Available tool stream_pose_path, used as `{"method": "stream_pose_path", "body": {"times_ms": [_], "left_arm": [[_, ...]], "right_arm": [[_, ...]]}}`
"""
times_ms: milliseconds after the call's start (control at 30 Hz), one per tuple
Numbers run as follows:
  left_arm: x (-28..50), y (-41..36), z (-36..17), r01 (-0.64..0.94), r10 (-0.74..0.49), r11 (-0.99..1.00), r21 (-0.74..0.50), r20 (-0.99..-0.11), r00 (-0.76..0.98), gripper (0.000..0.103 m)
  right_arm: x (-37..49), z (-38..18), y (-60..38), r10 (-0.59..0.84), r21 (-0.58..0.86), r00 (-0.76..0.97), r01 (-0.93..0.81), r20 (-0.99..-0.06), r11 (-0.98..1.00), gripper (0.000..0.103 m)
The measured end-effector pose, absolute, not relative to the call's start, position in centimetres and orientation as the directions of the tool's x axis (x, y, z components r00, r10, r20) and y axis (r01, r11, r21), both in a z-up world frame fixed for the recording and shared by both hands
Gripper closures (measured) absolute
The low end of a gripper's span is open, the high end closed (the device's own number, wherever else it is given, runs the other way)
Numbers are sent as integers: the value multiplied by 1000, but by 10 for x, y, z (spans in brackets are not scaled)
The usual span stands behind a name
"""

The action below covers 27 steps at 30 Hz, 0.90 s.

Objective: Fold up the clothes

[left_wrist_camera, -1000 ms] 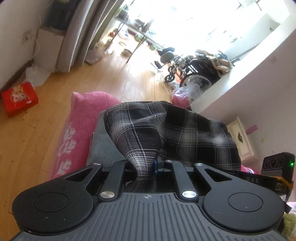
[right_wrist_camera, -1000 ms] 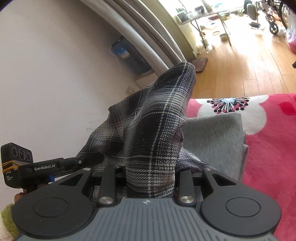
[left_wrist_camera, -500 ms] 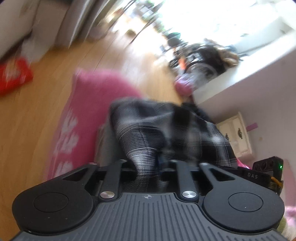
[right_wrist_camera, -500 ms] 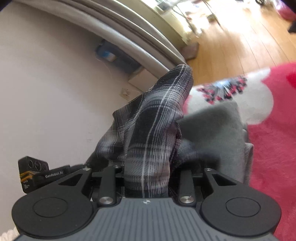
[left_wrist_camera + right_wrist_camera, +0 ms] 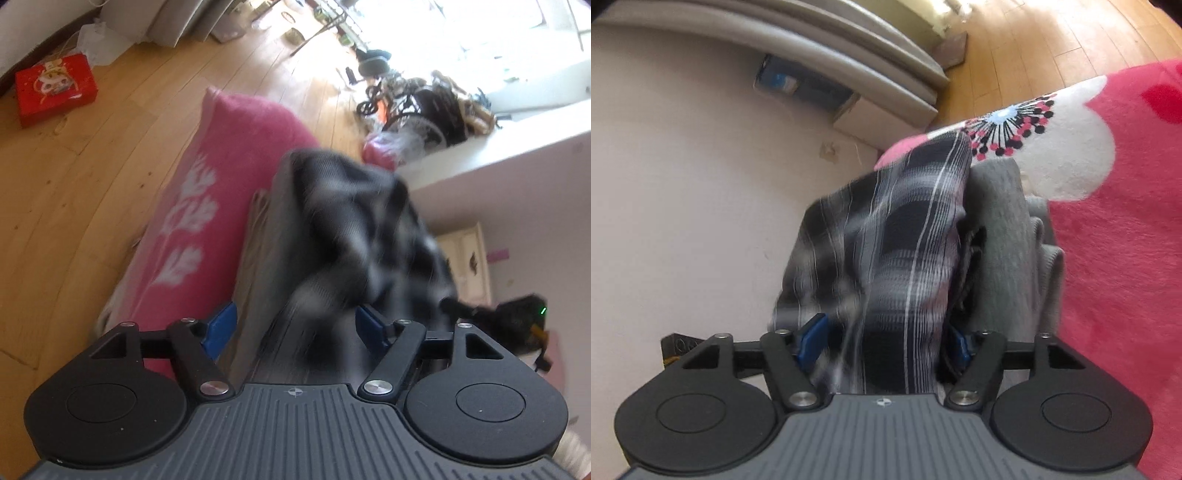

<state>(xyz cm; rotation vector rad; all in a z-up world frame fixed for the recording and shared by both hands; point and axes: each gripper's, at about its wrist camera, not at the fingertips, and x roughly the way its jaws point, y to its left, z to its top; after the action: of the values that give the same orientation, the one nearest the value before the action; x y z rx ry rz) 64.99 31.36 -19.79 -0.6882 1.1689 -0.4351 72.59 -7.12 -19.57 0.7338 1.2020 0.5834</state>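
A black-and-white plaid garment drops, blurred, onto a folded grey garment that rests on a pink blanket. My left gripper is open, its blue pads spread wide, and the plaid cloth hangs loose between them. In the right wrist view the plaid garment is bunched on the grey garment, on the blanket with its flower print. My right gripper is open too, with the cloth lying slack between its fingers.
Wooden floor surrounds the blanket, with a red box at the left and a wheelchair by the bright window. A white cabinet stands against the wall. Grey curtains and a blue box sit by the white wall.
Both grippers were shut on the plaid garment and have opened. The cloth has been let go and sinks toward the grey garment. Both views have tilted down.
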Motion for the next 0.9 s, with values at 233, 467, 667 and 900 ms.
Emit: {"method": "stream_pose_path", "body": {"times_ms": [233, 467, 667, 900], "left_arm": [[619, 306, -223, -74, -652, 688, -722, -659, 375, 40], [606, 296, -211, -109, -596, 715, -691, -682, 424, 84], [601, 302, -186, -172, -679, 585, -793, -595, 431, 92], [594, 282, -232, -246, -636, 672, -699, -714, 293, 68]], "right_arm": [[688, -188, -77, 749, 767, 243, -31, -617, 641, 32], [679, -182, -56, 666, 668, 233, -82, -709, 740, 66], [696, -147, -54, 655, 638, 205, -151, -727, 755, 77], [694, -189, -58, 586, 570, 153, -134, -796, 810, 52]]}}
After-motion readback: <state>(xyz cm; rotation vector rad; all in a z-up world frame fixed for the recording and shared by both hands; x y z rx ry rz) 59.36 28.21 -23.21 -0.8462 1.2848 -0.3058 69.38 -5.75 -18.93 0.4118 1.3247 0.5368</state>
